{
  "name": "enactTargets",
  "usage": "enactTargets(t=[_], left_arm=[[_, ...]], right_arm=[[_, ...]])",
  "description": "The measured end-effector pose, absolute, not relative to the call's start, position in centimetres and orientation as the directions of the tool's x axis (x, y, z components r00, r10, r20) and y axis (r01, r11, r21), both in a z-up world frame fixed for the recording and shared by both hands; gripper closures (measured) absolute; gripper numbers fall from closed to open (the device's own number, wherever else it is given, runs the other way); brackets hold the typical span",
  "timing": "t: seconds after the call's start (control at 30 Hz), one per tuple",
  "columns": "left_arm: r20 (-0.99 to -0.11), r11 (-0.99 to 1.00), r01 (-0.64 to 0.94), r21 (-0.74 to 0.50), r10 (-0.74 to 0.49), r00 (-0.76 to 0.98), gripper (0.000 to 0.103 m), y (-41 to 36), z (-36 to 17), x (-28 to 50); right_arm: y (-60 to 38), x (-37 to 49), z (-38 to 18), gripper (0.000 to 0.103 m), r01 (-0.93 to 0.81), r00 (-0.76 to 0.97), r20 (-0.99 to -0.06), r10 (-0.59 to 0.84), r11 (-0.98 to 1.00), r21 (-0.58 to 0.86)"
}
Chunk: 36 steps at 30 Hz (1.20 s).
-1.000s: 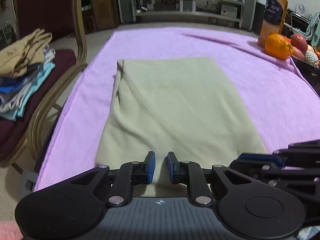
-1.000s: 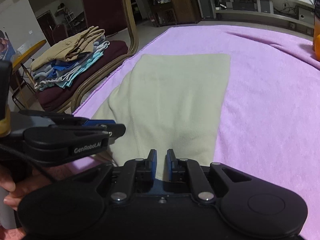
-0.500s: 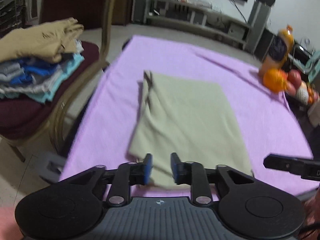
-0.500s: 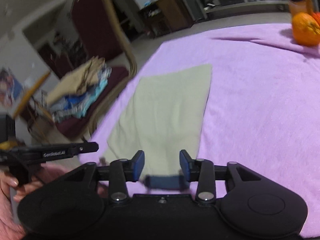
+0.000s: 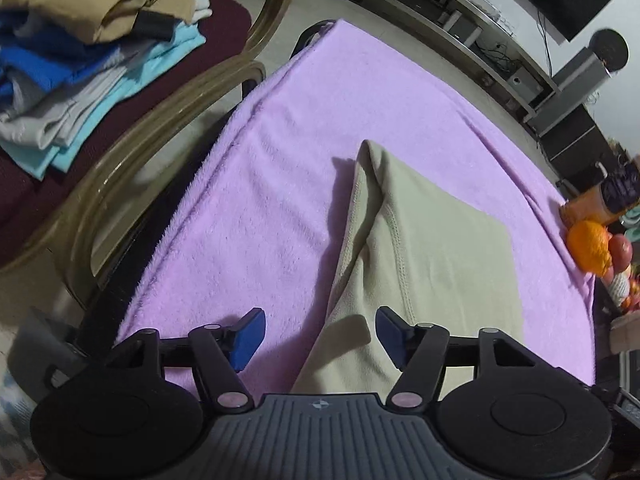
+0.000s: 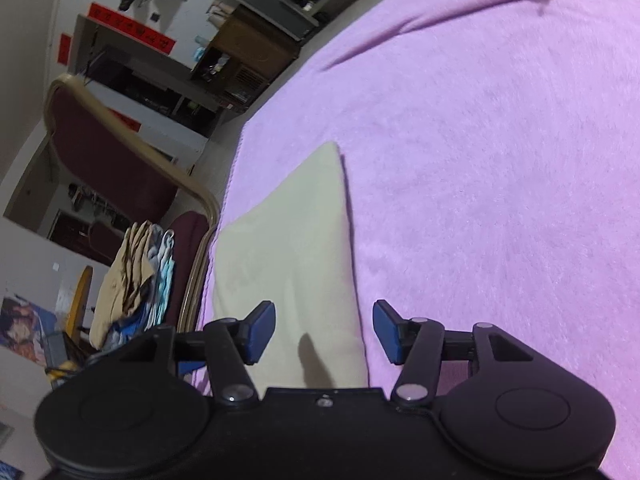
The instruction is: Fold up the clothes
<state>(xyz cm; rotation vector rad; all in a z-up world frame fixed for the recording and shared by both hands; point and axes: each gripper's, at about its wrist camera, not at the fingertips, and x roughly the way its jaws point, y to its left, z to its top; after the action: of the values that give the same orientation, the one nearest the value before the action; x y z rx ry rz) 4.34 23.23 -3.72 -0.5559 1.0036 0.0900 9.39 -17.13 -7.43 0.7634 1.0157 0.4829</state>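
On the tabletop, over a purple blanket [image 5: 280, 184], one pale green garment [image 5: 432, 256] lies folded into a long flat panel, edges fairly square, a seamed layer showing along its left side. Judged: at least one more fold across its length is left, then a move to the pile. On the chair [image 5: 168, 120] beside it, a stack of folded clothes [image 5: 92, 40] already sits. Left gripper [image 5: 318, 336]: jaws opening, spread wide, above the garment's near left edge, pinching nothing. Right gripper [image 6: 324, 332]: jaws opening, spread, above the near right edge [image 6: 352, 320], nothing between the pads. An orange [image 5: 590, 246] sits at the far corner.
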Motion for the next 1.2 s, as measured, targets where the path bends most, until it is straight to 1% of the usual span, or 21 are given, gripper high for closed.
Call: enactTargets(t=[0.13,0.23,0.3,0.5,0.57,0.6,0.67,0.7,0.73,0.77,0.8,0.83,0.87,0.93,0.97,1.0,1.1,1.2], left_arm=[[-0.793,0.837,-0.28,-0.471,-0.263,0.55,0.038,23.9,-4.0,4.4],[-0.795,0.837,-0.284,-0.468,-0.258,0.549,0.037,24.4,-4.6,4.9],[-0.794,0.831,-0.276,-0.483,-0.282,0.539,0.037,24.4,-5.2,5.5],[-0.76,0.84,-0.148,-0.522,-0.38,0.527,0.04,22.6,-5.8,7.2],[-0.75,0.843,-0.095,-0.529,-0.413,0.518,0.04,21.7,-6.0,7.6],[-0.749,0.85,-0.074,-0.521,-0.414,0.518,0.037,21.3,-6.0,7.8],[-0.749,0.865,-0.038,-0.501,-0.411,0.521,0.037,20.4,-6.2,8.1],[-0.749,0.869,-0.031,-0.493,-0.406,0.524,0.037,20.1,-6.2,8.2],[-0.748,0.872,-0.031,-0.488,-0.4,0.53,0.037,19.8,-6.3,8.2],[-0.754,0.881,-0.037,-0.472,-0.381,0.534,0.041,19.3,-6.4,8.2],[-0.77,0.902,-0.045,-0.43,-0.341,0.539,0.052,18.8,-6.2,8.2],[-0.782,0.919,-0.053,-0.391,-0.301,0.546,0.056,18.2,-6.0,8.1],[-0.786,0.932,-0.058,-0.357,-0.266,0.558,0.062,17.5,-5.6,7.8],[-0.788,0.954,-0.068,-0.291,-0.198,0.583,0.07,16.2,-4.8,7.3],[-0.786,0.966,-0.065,-0.25,-0.163,0.596,0.079,15.5,-4.2,7.0],[-0.783,0.975,-0.06,-0.215,-0.136,0.607,0.083,14.8,-3.7,6.7],[-0.769,0.989,-0.055,-0.14,-0.074,0.635,0.085,13.1,-1.9,5.3],[-0.733,0.99,-0.041,-0.136,-0.073,0.677,0.085,11.9,0.7,3.3]], right_arm=[[-16.4,11.3,-9.0,0.051,0.005,0.418,-0.57,0.708,0.625,0.78],[-15.6,11.8,-9.4,0.055,-0.025,0.393,-0.565,0.726,0.622,0.782],[-15.1,12.1,-9.5,0.057,-0.045,0.382,-0.566,0.731,0.626,0.778],[-14.7,12.9,-9.6,0.063,-0.083,0.373,-0.559,0.741,0.626,0.775],[-14.7,13.3,-9.9,0.063,-0.085,0.371,-0.545,0.752,0.611,0.787],[-14.7,13.5,-10.1,0.063,-0.086,0.37,-0.535,0.76,0.601,0.794],[-14.6,13.9,-10.4,0.062,-0.093,0.371,-0.512,0.775,0.579,0.81],[-14.6,13.9,-10.6,0.06,-0.101,0.376,-0.497,0.782,0.568,0.817],[-14.5,13.9,-10.7,0.059,-0.112,0.387,-0.481,0.786,0.558,0.822],[-14.4,13.7,-10.7,0.059,-0.125,0.4,-0.472,0.785,0.557,0.821],[-14.2,13.3,-10.7,0.059,-0.143,0.418,-0.47,0.778,0.567,0.811],[-13.9,13.0,-10.5,0.061,-0.157,0.436,-0.477,0.763,0.586,0.795],[-13.6,12.6,-10.3,0.07,-0.164,0.455,-0.495,0.74,0.616,0.771],[-12.9,12.0,-9.6,0.073,-0.172,0.487,-0.531,0.694,0.672,0.72],[-12.6,11.7,-9.3,0.075,-0.173,0.499,-0.545,0.674,0.694,0.699],[-12.4,11.5,-8.8,0.078,-0.168,0.51,-0.553,0.659,0.706,0.687],[-12.3,10.3,-7.1,0.081,-0.166,0.533,-0.547,0.646,0.713,0.681],[-13.4,8.5,-4.6,0.081,-0.183,0.545,-0.524,0.654,0.703,0.687]])
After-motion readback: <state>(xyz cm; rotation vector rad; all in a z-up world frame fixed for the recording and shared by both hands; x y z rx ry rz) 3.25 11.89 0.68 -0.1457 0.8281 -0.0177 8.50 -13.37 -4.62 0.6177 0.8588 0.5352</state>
